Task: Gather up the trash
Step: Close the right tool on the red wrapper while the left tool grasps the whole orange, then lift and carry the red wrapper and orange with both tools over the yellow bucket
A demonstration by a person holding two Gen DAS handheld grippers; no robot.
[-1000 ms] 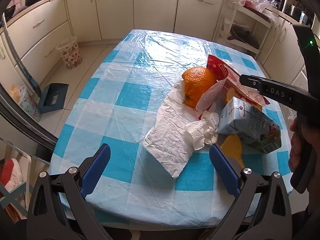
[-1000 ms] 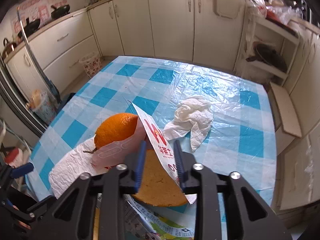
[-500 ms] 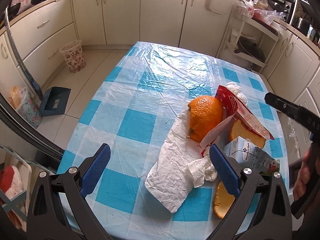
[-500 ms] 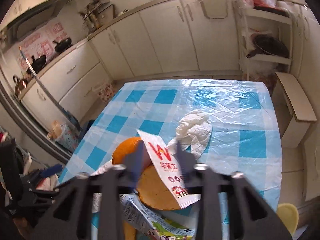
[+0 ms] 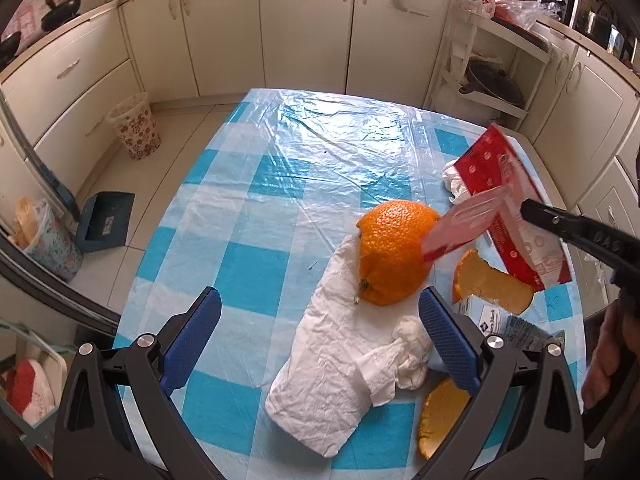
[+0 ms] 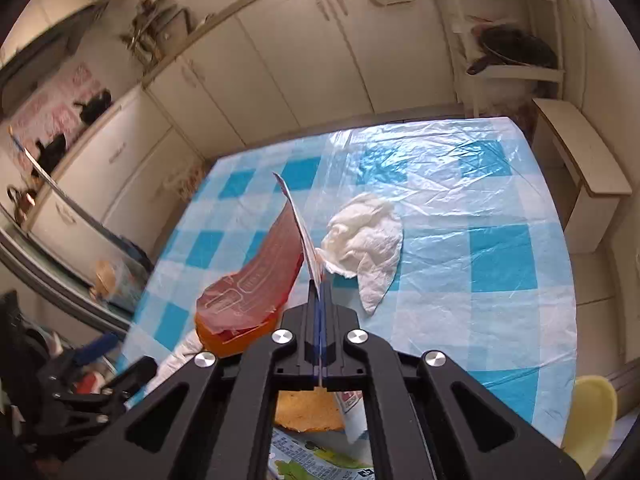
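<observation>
My right gripper (image 6: 319, 294) is shut on a red and white snack wrapper (image 6: 280, 248), held above the table; it also shows in the left wrist view (image 5: 508, 204). My left gripper (image 5: 320, 332) is open and empty above a flat white paper towel (image 5: 332, 364). An orange (image 5: 394, 252) sits on the towel's far end. Orange peel pieces (image 5: 492, 284) (image 5: 440, 412), a crumpled tissue (image 5: 408, 352) and a squashed drink carton (image 5: 508, 324) lie to the right. Another crumpled tissue (image 6: 364, 240) lies farther back.
The table has a blue and white checked plastic cloth (image 5: 280, 184). A small patterned waste basket (image 5: 136, 128) and a blue dustpan (image 5: 104, 224) are on the floor at left. Cabinets ring the room. A yellow chair (image 6: 592, 416) stands at the table's right edge.
My right gripper has closed on the wrapper and lifted it up off the orange and peel. My left gripper has pulled back and up, still open.
</observation>
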